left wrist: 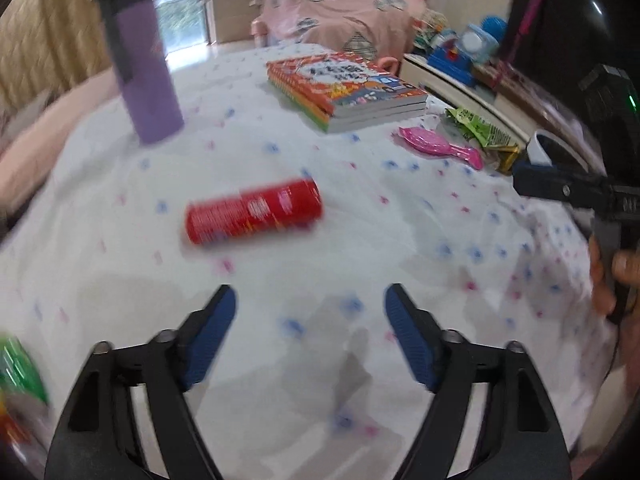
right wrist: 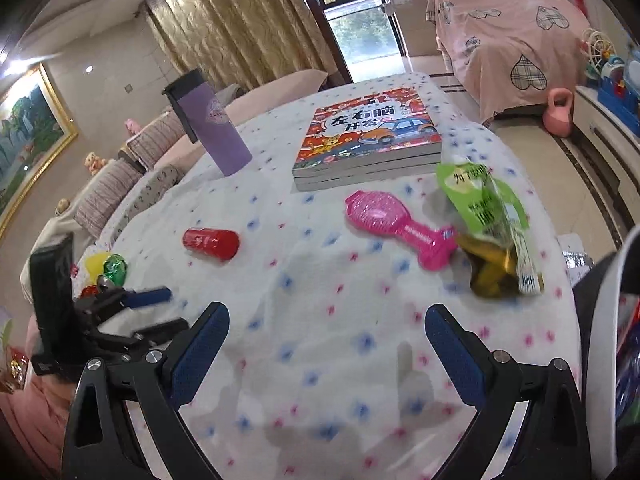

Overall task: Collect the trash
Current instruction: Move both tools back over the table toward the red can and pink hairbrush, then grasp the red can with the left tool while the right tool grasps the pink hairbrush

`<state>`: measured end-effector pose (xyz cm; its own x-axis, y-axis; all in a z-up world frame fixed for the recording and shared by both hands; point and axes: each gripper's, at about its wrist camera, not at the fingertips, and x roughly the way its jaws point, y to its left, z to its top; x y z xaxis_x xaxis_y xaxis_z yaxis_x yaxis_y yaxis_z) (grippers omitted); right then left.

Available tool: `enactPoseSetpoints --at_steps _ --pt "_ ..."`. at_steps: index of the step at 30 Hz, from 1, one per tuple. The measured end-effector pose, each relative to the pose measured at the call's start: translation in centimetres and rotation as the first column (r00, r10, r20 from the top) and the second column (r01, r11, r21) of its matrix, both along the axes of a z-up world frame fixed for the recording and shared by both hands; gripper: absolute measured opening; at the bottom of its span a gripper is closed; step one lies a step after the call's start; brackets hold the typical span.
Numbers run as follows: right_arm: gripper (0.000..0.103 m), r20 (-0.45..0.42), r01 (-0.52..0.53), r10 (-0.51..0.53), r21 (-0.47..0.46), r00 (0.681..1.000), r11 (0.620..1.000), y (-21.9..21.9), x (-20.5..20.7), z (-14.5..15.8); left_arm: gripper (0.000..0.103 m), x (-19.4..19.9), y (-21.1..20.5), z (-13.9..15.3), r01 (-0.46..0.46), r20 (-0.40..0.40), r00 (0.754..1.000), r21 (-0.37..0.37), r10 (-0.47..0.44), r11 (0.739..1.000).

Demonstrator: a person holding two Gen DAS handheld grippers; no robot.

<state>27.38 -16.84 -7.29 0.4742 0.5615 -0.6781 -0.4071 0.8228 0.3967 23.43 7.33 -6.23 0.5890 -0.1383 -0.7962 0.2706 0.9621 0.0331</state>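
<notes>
A red can (left wrist: 254, 210) lies on its side on the white dotted tablecloth (left wrist: 360, 240), ahead of my open, empty left gripper (left wrist: 310, 300); it also shows in the right wrist view (right wrist: 211, 243). A green snack wrapper (right wrist: 486, 208) with a yellow wrapper (right wrist: 490, 266) under it lies at the table's right edge, ahead and right of my open, empty right gripper (right wrist: 326, 316). The wrappers also show in the left wrist view (left wrist: 480, 130). The left gripper appears in the right wrist view (right wrist: 156, 310), and the right gripper in the left wrist view (left wrist: 532, 184).
A purple tumbler (right wrist: 208, 122) stands at the back left. A stack of books (right wrist: 368, 136) lies at the back. A pink hairbrush (right wrist: 394, 226) lies by the wrappers. Colourful wrappers (right wrist: 106, 268) sit at the left edge. A white-rimmed bin (right wrist: 608, 320) is at right.
</notes>
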Motion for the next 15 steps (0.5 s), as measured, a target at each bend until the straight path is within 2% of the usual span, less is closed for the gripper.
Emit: enactPoseSetpoints --at_steps 3,7,15 --pt "0.099 0.004 -0.013 0.013 -0.033 1.0 0.999 0.6 1.7 -0.1 0.085 1.8 0.5 1.0 0.064 0.039 0.997 0.09 -0.067 0.994" --pt "0.099 0.009 -0.035 0.035 -0.066 0.999 0.997 1.3 3.8 -0.2 0.085 4.4 1.3 1.4 0.119 0.033 0.992 0.137 -0.125 0.983" --pt "0.098 0.008 -0.065 0.067 -0.145 0.998 0.987 2.7 7.5 -1.3 0.086 7.7 0.3 -0.6 0.214 -0.057 0.977 0.215 -0.207 0.953"
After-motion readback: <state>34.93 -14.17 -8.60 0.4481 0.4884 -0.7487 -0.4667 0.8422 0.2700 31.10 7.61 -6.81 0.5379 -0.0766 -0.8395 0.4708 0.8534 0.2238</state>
